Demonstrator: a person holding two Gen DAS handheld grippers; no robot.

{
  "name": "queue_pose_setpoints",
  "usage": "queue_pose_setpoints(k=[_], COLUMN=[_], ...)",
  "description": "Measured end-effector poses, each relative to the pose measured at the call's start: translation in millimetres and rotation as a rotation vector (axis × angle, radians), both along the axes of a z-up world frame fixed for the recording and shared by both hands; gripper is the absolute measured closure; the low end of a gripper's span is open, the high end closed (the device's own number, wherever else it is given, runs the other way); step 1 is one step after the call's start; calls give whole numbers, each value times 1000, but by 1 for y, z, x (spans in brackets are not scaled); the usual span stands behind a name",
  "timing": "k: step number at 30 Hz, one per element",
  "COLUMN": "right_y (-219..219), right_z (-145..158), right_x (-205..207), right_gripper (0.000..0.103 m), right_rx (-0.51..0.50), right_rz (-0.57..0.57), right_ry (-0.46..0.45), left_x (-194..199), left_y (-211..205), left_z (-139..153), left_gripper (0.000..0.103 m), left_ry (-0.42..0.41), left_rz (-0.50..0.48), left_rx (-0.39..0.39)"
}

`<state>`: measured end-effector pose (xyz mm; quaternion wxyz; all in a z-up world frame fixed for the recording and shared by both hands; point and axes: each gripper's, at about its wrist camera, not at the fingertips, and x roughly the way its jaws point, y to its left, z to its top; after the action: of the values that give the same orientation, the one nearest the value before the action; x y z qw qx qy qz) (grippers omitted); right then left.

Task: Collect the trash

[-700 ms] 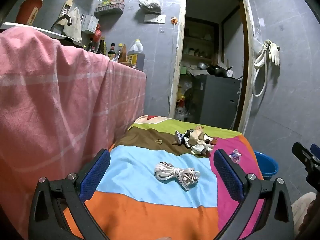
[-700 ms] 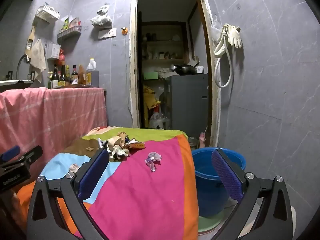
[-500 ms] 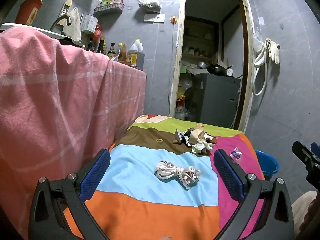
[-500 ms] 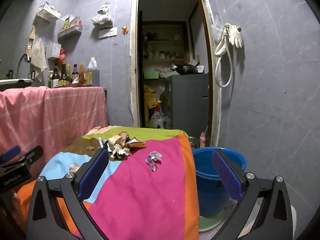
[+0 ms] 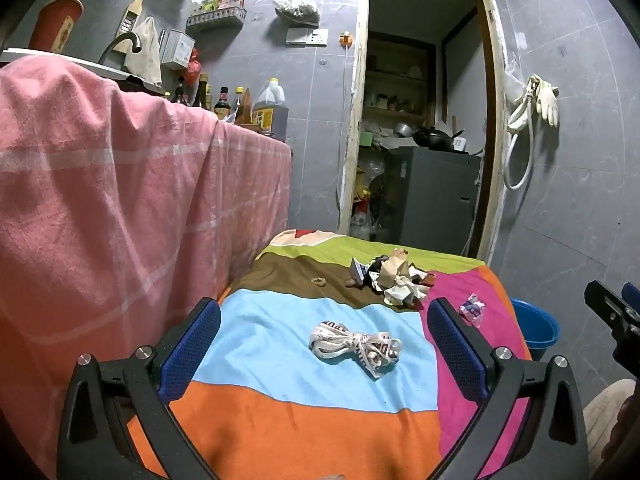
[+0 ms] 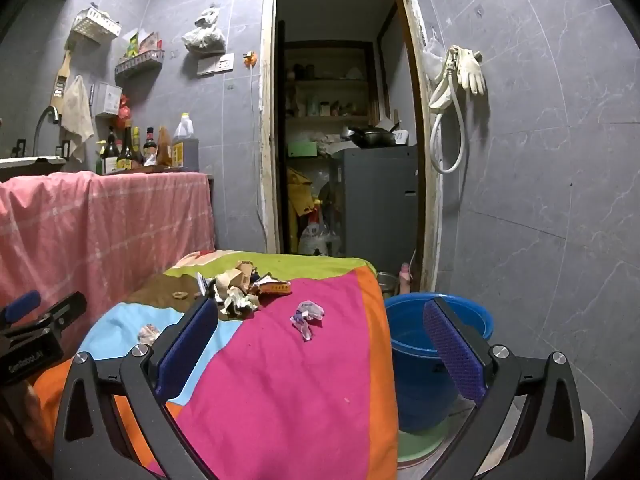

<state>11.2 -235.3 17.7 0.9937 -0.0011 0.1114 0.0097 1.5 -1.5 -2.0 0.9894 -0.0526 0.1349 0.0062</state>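
1. Blue-padded and spread as wide as they go, both claws hold nothing: the left claw (image 5: 324,344) and the right claw (image 6: 320,344) hang above the near end of the table (image 5: 304,432), no pad touching any scrap.
2. Against the views of a moment earlier almost nothing has changed: the scraps lie where they lay and neither claw has closed. I judge the collecting has not started; this is the pause before a first reach.
3. Trash, left view: a knotted white strip (image 5: 354,346) lies on the light-blue patch at 12 o'clock, between the open jaws but well short of them, the nearest piece. A paper heap (image 5: 394,278) sits further off at 1 o'clock, and a small ring (image 5: 318,280) on the brown patch at 12.
4. Right view: a purple wrapper (image 6: 306,316) lies alone on the magenta patch at 12 o'clock; the paper heap sits beyond it at 11.
5. Blue bucket (image 6: 424,344) stands on the floor at 3 o'clock of the right claw, just beside the table edge and apparently empty, the likely bin.
6. Around: a pink cloth (image 5: 120,200) drapes the counter at 9 o'clock, close to the left claw's outer finger. Nothing blocks either reach; the loose striped cover could bunch under a pinch.
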Motion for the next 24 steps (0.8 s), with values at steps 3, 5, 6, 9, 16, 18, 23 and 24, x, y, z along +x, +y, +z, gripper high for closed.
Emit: queue_pose_setpoints(k=[3, 5, 6, 9, 16, 18, 23, 24], right_y=[4, 3, 1, 1, 1, 1, 2, 2], right_z=[-2, -2, -5, -8, -6, -6, -6, -7], right_x=[-1, -1, -2, -1, 1, 1, 1, 1], right_gripper=[0, 0, 0, 0, 0, 0, 0, 0], right_rx=[0, 0, 1, 0, 1, 0, -2, -1], right_rz=[-1, -2, -3, -2, 0, -1, -2, -2], right_ry=[1, 2, 3, 2, 3, 4, 4, 4], left_x=[0, 0, 0, 0, 0, 0, 1, 0], left_y=[-1, -1, -1, -1, -1, -1, -1, -1], left_z=[0, 0, -1, 0, -1, -1, -1, -1], left_gripper=[2, 2, 2, 2, 2, 2, 2, 2], left_ry=[0, -1, -1, 0, 0, 1, 1, 0], left_rz=[1, 2, 3, 2, 2, 1, 0, 2], left_rx=[2, 2, 1, 1, 2, 2, 2, 2])
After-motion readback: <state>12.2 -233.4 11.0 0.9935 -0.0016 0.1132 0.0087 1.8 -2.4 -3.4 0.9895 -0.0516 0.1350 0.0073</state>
